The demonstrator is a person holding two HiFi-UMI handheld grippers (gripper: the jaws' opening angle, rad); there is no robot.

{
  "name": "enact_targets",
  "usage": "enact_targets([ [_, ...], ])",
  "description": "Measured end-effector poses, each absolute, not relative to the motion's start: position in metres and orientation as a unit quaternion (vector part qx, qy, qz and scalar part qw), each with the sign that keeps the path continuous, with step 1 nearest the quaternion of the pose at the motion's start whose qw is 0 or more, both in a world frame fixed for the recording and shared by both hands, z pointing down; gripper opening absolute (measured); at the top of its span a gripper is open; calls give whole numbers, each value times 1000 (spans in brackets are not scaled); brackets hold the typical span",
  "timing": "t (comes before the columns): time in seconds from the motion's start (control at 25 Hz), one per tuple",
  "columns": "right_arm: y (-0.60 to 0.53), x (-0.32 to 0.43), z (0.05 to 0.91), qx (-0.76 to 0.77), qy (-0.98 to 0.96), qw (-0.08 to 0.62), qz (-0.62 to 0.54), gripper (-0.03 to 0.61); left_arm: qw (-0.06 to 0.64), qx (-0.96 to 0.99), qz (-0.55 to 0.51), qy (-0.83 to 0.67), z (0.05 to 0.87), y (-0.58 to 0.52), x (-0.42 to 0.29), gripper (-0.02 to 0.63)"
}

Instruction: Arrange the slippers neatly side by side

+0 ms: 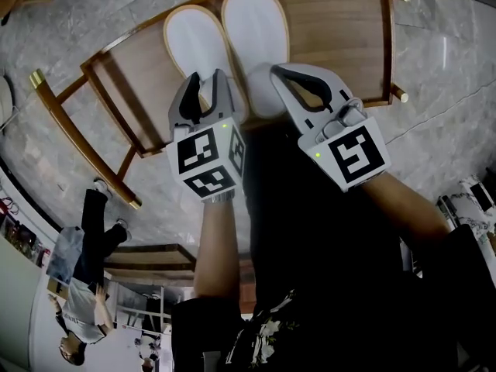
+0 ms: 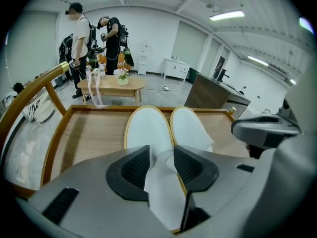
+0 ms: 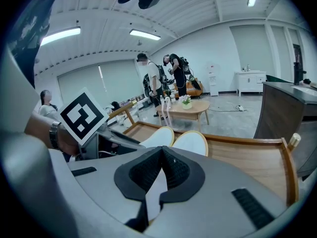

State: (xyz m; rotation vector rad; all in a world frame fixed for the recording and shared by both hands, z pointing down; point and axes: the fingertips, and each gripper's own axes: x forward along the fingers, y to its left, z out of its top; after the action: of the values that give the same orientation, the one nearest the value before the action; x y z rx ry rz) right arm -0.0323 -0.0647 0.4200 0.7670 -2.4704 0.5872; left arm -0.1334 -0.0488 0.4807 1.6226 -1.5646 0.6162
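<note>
Two grippers at the heels of a pair of white slippers on a wooden rack.
Nearest, the left gripper (image 1: 208, 82) has its jaws apart, with the white upper of the left slipper (image 1: 194, 41) loose between the pads. The right gripper (image 1: 279, 74) is clamped closed on a fold of the right slipper (image 1: 256, 29). Beyond, the slippers lie just beside each other, toes about level and pointing away, on the rack (image 1: 341, 29). The pair looks arranged; what seems left is for the right gripper to let go.

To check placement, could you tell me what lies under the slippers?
A wooden rack: the left slipper and right slipper lie on it. The left tool and right tool cover their near ends, hiding what's beneath.
</note>
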Motion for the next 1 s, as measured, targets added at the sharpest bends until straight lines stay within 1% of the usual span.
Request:
enact_targets([
  [0.2,-66,-35,404,277,-911,232,200,0,386,640,245,-618,462,-39,-134,150],
  [0.48,-67,-43,366,261,-928,210,163,0,339,647,252,-635,408,-19,-134,144],
  [0.68,-64,-45,338,251,-939,196,131,0,301,651,229,-658,365,-14,-135,109],
  [0.76,-66,-42,327,259,-939,189,119,0,275,659,224,-664,349,-17,-139,97],
  [0.84,-64,-38,318,272,-937,187,116,0,244,666,220,-670,326,-20,-142,53],
  [1.0,-62,-24,301,307,-928,179,112,0,194,683,197,-676,286,-27,-143,31],
])
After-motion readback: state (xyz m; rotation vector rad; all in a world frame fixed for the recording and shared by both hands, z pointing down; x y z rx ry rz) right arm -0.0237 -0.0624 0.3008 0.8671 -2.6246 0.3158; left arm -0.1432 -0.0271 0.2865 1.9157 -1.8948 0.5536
